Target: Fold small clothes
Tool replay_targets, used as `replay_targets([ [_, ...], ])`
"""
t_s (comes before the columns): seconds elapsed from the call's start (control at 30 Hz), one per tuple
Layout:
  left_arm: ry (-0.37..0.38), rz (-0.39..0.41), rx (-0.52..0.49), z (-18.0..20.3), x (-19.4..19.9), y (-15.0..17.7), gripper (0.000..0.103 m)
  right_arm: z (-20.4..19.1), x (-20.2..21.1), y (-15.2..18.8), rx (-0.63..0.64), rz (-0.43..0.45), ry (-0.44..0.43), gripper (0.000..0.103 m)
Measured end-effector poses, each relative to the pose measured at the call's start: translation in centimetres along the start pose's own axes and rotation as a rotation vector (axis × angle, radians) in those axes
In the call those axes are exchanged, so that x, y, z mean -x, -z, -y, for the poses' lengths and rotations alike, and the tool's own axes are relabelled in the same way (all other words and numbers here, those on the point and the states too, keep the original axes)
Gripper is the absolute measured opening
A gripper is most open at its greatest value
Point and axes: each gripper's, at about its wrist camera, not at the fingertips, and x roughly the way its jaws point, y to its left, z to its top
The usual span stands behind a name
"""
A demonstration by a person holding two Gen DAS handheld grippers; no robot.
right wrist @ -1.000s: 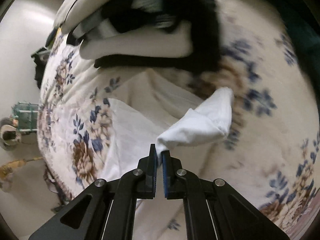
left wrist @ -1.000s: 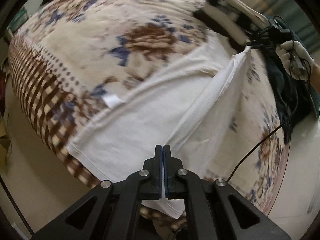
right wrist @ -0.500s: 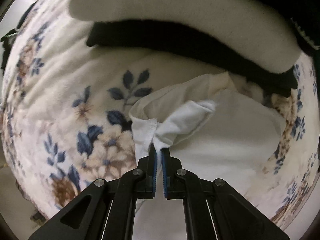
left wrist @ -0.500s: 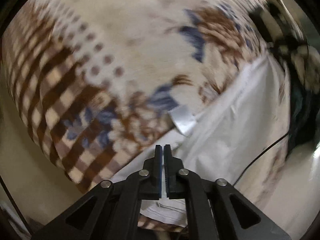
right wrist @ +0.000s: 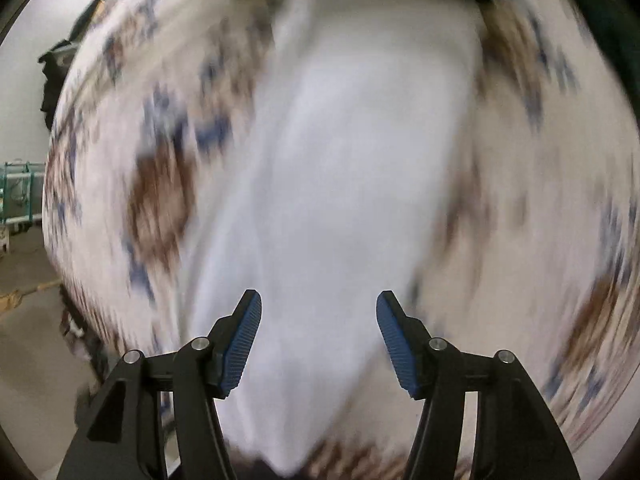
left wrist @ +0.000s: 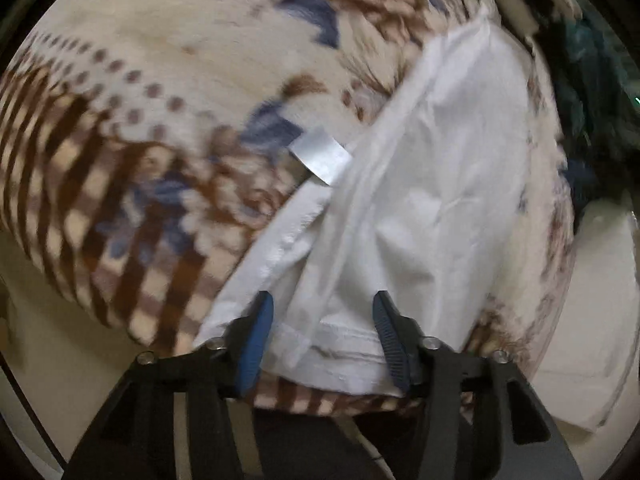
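Note:
A white garment [left wrist: 432,184] lies folded lengthwise into a long strip on a floral blanket [left wrist: 160,80]. A small white label [left wrist: 320,156] sticks out at its left edge. My left gripper [left wrist: 322,328] is open and empty, its jaws spread over the garment's near hem. In the right wrist view the same white garment [right wrist: 352,160] is blurred and runs away from me. My right gripper [right wrist: 318,328] is open and empty above its near end.
The blanket's brown checked border [left wrist: 80,216] hangs over the near edge, with pale floor [left wrist: 52,352] below. Dark teal cloth [left wrist: 592,80] and a white bundle [left wrist: 596,300] lie at the right. A teal rack [right wrist: 20,192] stands at the far left.
Both grippers have opened and let go of the garment. It now lies as a folded strip on the blanket. Both cameras are moving, the right one fast.

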Motion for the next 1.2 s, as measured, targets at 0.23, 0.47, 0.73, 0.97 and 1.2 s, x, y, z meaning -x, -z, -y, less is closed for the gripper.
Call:
replay_targets([
  [0.23,-0.024,0.070,0.075,-1.1,2.1,0.3,0.000,2.1,-7.8,16.7,-0.191,-0.189,-0.144,0.062],
  [0.47,-0.028,0.080,0.101,-4.2,4.5,-1.2,0.000,1.3,-12.0,24.6,-0.276,-0.212,-0.244,0.062],
  [0.73,-0.015,0.000,0.019,-3.5,2.1,-1.2,0.001,1.2,-14.7,29.0,-0.412,-0.155,-0.184,0.005],
  [0.97,0.012,-0.058,-0.049,-4.4,2.3,-1.5,0.001,-0.6,-12.4,32.8,-0.424,-0.085,-0.080,0.001],
  [1.2,0.124,-0.116,0.045,-6.9,2.6,-2.5,0.001,-1.8,-9.3,35.0,-0.443,-0.092,-0.096,0.001],
])
